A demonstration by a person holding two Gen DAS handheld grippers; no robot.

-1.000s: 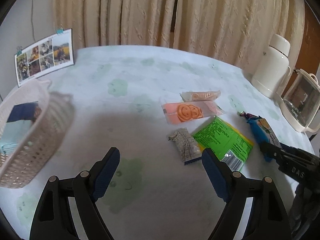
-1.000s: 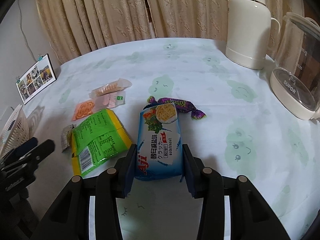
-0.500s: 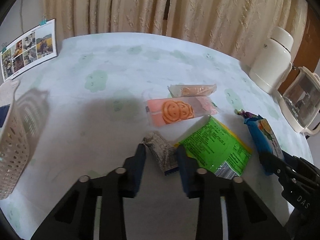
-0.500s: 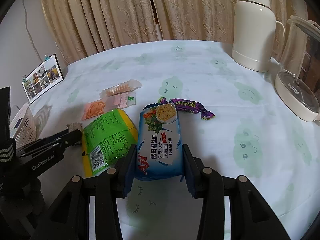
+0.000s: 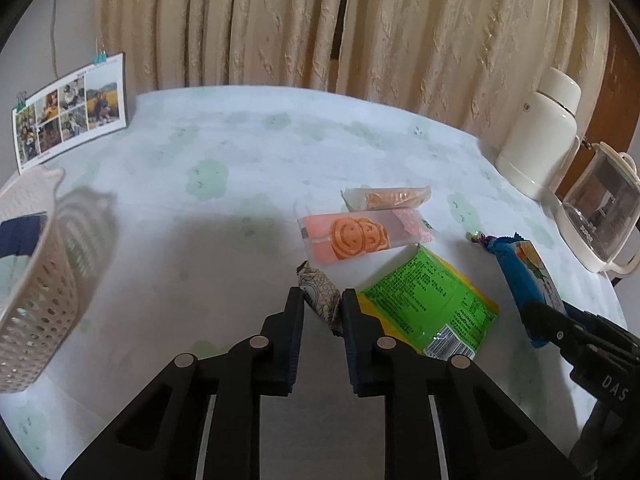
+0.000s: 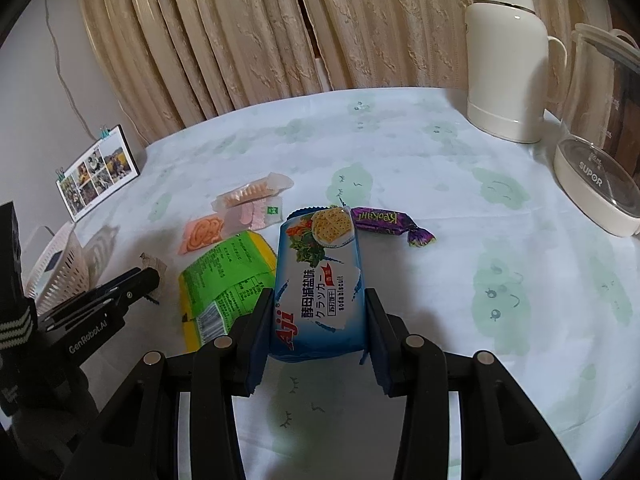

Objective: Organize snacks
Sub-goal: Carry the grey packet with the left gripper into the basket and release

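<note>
**Inspector A:** Item one: the small patterned snack, lower centre of the left wrist view. It lies between the fingers of the left tool, which is clenched on it. Its long axis runs from the jaws up and slightly left, away from the camera. It appears to be on or barely off the surface; I cannot tell which.

**Inspector B:** And the right side?

**Inspector A:** The right tool grasps the blue soda biscuit pack across its near end. The pack's long axis points straight ahead along the fingers.

**Inspector B:** The relation governing the next move?

**Inspector A:** The white perforated basket sits at the far left edge of the left wrist view, well apart from both held items. The left tool is the nearer of the two. In my judgement both loads must travel leftward, the left one first.

**Inspector B:** Count of what is loose?

**Inspector A:** Four. One green and yellow packet, just right of the left tool. One pink packet with a smiling biscuit beyond it. One clear-wrapped biscuit packet just behind that. One purple wrapped candy, touching or nearly touching the far end of the biscuit pack.

**Inspector B:** Total snacks outside the basket?

**Inspector A:** Six: two held, four lying. The basket holds something dark blue; no count possible.

**Inspector B:** Non-task items?

**Inspector A:** One cream thermos, one clear kettle, upper right; one photo card, upper left.
</note>
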